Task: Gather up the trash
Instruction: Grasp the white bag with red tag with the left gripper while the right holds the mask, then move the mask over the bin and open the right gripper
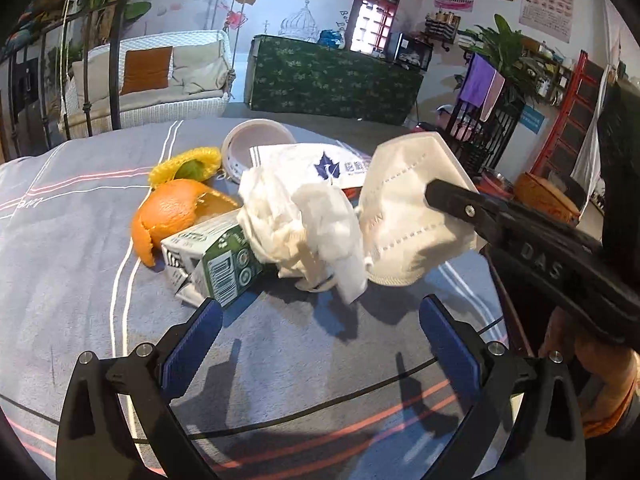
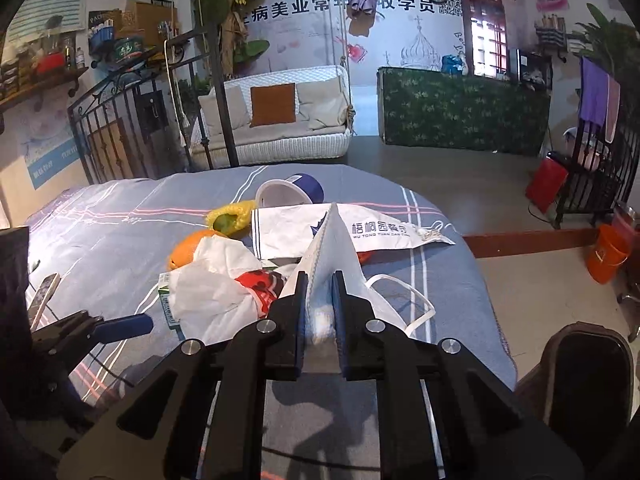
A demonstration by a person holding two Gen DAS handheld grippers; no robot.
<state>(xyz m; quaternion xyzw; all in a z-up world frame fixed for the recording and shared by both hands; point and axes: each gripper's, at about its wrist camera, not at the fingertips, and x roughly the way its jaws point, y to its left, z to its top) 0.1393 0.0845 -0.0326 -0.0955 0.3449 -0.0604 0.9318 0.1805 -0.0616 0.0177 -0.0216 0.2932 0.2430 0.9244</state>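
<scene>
- Left gripper [image 1: 320, 344], left wrist view: jaws wide apart at bottom centre, holding nothing; just above lie a crumpled tissue [image 1: 296, 224], carton [image 1: 216, 264] and orange peel [image 1: 172, 208].
- Right gripper [image 2: 319, 304], right wrist view: pads pinch the white face mask [image 2: 326, 248] at centre, with a paper bag [image 2: 352, 228] and cup [image 2: 288, 194] above.

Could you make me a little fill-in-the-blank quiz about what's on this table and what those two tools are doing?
1. The right tool is shut on a white face ____.
2. The left tool holds ____.
3. The peel beside the green carton comes from an ____.
4. The crumpled tissue lies on a striped ____.

Answers: mask; nothing; orange; cloth
</scene>
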